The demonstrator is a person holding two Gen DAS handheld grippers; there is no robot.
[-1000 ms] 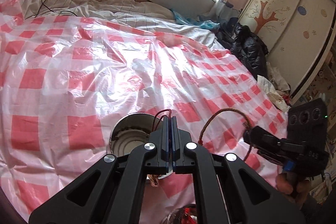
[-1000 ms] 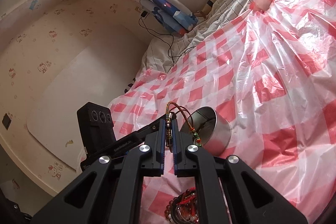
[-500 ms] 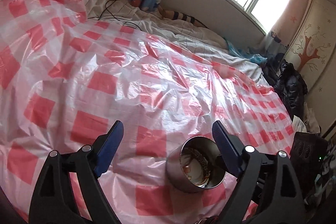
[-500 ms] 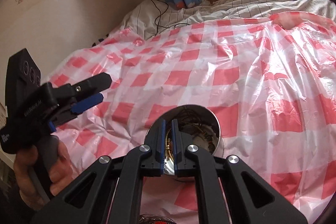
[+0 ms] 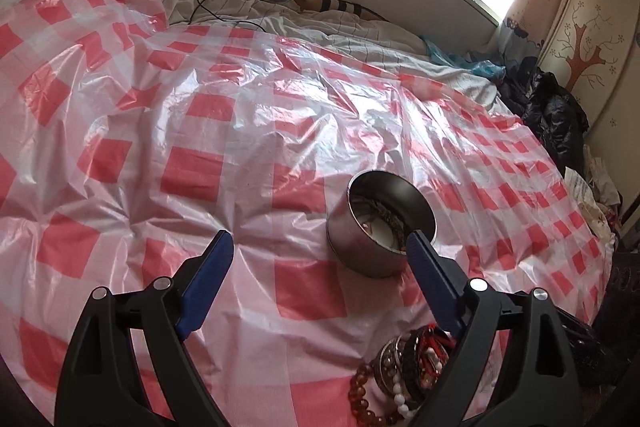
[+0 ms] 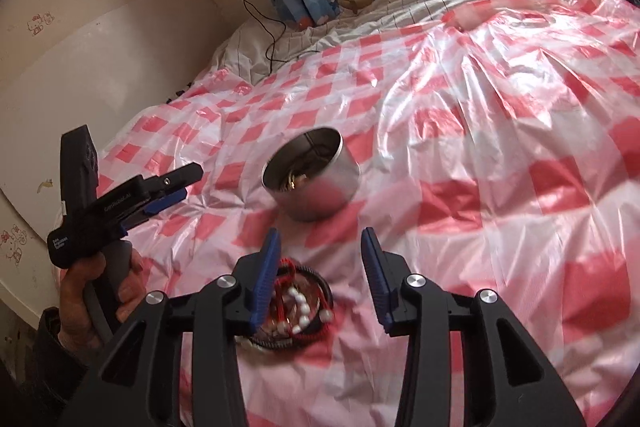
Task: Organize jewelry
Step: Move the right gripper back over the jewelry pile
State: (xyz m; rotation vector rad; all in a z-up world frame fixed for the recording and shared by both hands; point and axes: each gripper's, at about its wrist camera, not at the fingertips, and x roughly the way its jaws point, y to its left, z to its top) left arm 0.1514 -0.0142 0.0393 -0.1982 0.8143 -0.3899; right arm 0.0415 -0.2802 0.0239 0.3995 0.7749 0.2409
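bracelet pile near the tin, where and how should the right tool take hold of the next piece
Probably the outer black bracelet at the right edge of the bracelet pile. Its band arcs clear of the tangled red cords and white beads, so the right tool, open and hanging just past the pile, could drop from above and straddle that arc.
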